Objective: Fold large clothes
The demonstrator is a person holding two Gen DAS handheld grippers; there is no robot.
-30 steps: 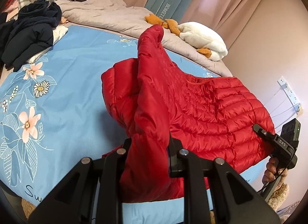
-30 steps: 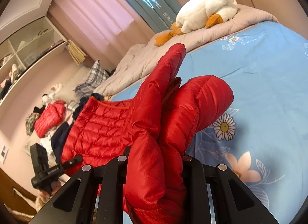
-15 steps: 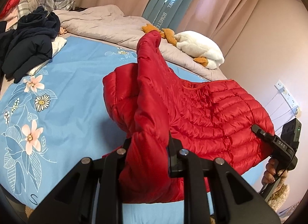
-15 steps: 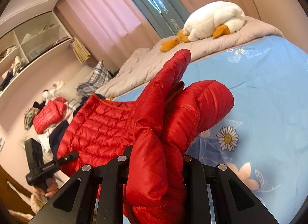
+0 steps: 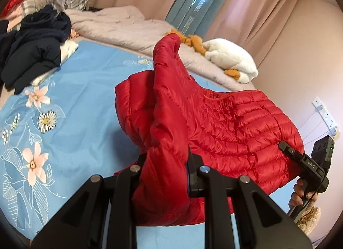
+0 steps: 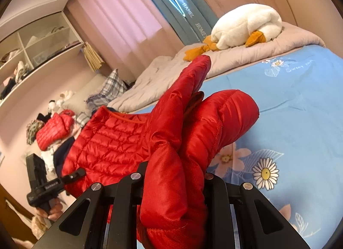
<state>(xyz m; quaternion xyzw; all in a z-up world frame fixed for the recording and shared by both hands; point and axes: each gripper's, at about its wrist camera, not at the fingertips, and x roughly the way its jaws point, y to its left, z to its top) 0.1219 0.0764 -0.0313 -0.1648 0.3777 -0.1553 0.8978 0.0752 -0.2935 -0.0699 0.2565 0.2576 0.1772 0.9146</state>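
Note:
A red quilted puffer jacket (image 5: 235, 129) hangs between my two grippers above a blue flowered bed sheet (image 5: 70, 124). My left gripper (image 5: 166, 163) is shut on one end of the jacket, and red fabric bulges between its fingers. My right gripper (image 6: 173, 174) is shut on the other end; the jacket (image 6: 111, 139) stretches away to the left. The right gripper also shows in the left wrist view (image 5: 300, 159) at the jacket's far edge. The left gripper shows in the right wrist view (image 6: 64, 179) at lower left. The fingertips are hidden by fabric.
A pile of dark clothes (image 5: 32, 51) lies at the sheet's left edge. A grey duvet (image 5: 120, 28) and a white plush goose (image 5: 231, 58) lie at the far side. Another red jacket (image 6: 53, 129) sits on a clothes heap. A shelf unit (image 6: 38, 49) stands at left.
Both grippers have lifted slightly with the jacket still stretched between them. The grips have not changed.

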